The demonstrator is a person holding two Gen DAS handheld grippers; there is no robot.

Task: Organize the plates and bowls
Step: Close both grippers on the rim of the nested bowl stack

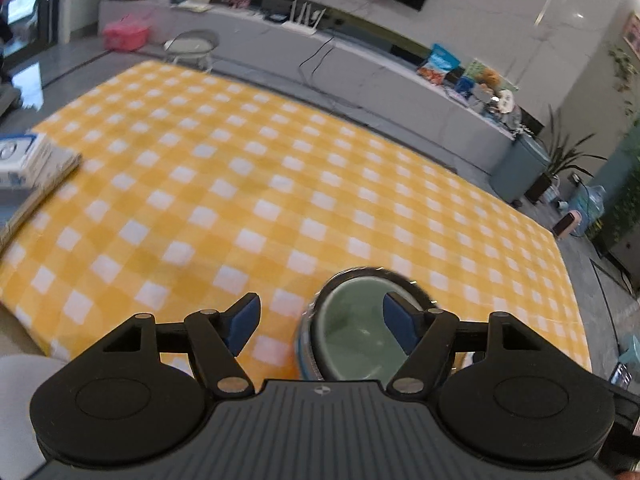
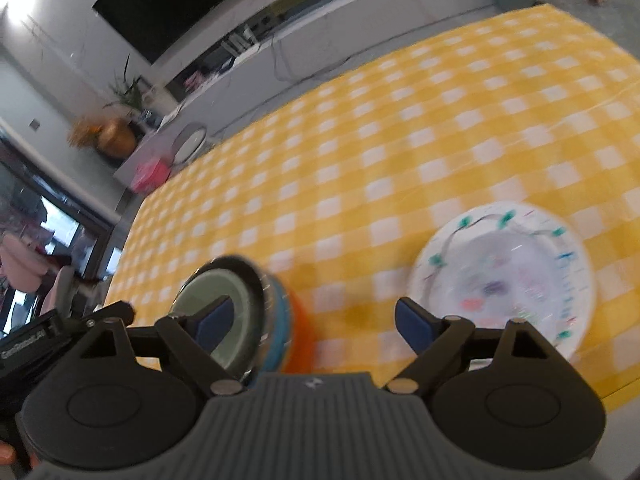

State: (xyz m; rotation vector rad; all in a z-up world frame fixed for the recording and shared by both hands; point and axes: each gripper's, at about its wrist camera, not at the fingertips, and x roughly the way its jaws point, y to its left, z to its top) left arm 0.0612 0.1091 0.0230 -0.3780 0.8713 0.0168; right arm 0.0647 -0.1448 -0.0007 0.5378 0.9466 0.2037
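here both grippers wide, empty; bowl stack [image 1: 352, 328] and plate [image 2: 504, 276] near tablecloth [image 1: 240, 184] front edge.

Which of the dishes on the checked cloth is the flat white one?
The plate, white with small coloured marks, lying right of the stack of bowls, which stands taller, green inside.

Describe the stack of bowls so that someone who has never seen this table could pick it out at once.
Start at the yellow-and-white checked tablecloth that covers the table. On it, near the edge closest to the cameras, sit two things: a flat white plate with small coloured marks, and to its left the stack of bowls. The stack stands tall, with a pale green bowl on top and blue and orange ones beneath.
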